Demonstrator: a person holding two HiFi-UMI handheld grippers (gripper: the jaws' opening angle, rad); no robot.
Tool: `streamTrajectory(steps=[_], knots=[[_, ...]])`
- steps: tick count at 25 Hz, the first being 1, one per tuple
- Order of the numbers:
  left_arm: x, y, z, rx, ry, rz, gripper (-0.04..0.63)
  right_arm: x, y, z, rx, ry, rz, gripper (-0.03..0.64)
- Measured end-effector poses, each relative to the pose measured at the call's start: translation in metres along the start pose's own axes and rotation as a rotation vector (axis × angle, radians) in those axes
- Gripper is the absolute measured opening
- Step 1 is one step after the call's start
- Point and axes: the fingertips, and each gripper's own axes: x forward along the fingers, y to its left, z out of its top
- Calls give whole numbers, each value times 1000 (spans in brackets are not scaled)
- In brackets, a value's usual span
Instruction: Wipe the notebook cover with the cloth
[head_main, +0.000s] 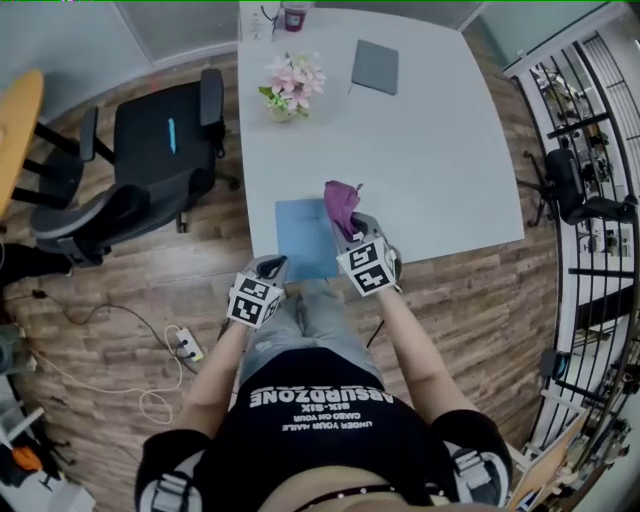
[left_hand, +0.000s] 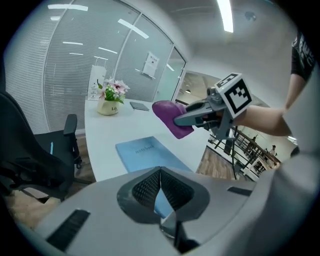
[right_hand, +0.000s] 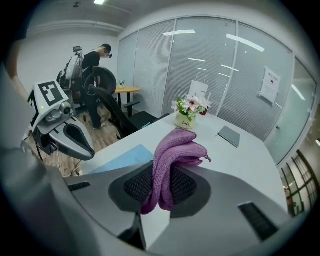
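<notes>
Gripping the cloth (right_hand: 172, 150), the right claw (right_hand: 161, 185) hovers apparently clear of the notebook (head_main: 303, 238), lower centre in the head view; wiping looks unstarted. The left claw (left_hand: 160, 187) is closed, empty. Next: press the cloth onto the cover.

Head view: taken from above the person, facing steeply down. The worktop (head_main: 440, 150) fills the upper frame, with the left gripper (head_main: 272, 266) and right gripper (head_main: 346, 230) at its near edge. Left gripper view: low behind its own jaws, facing across the worktop to the glass wall, with the right gripper ahead and to its right. Right gripper view: same low seat, cloth (right_hand: 175, 150) close to the lens, left gripper off to its left. All three views share the notebook (head_main: 303, 238), flower pot (head_main: 290, 90) and grey book (head_main: 375, 67).
</notes>
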Motion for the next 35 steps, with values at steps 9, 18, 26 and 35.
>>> streamTrajectory(steps=[9,18,26,35], knots=[[35,12,-32,-95,121,61,17,64,-29,-27,-123,137,36,89],[42,15,-41,-66,181,91,17,92,-18,-47,-66,194,65,87],[43,15,-41,-52,179,98,17,99,-10,-39,-3,216,104,87],[44,17,-41,-58,184,91,17,110,2,-24,-31,229,125,87]])
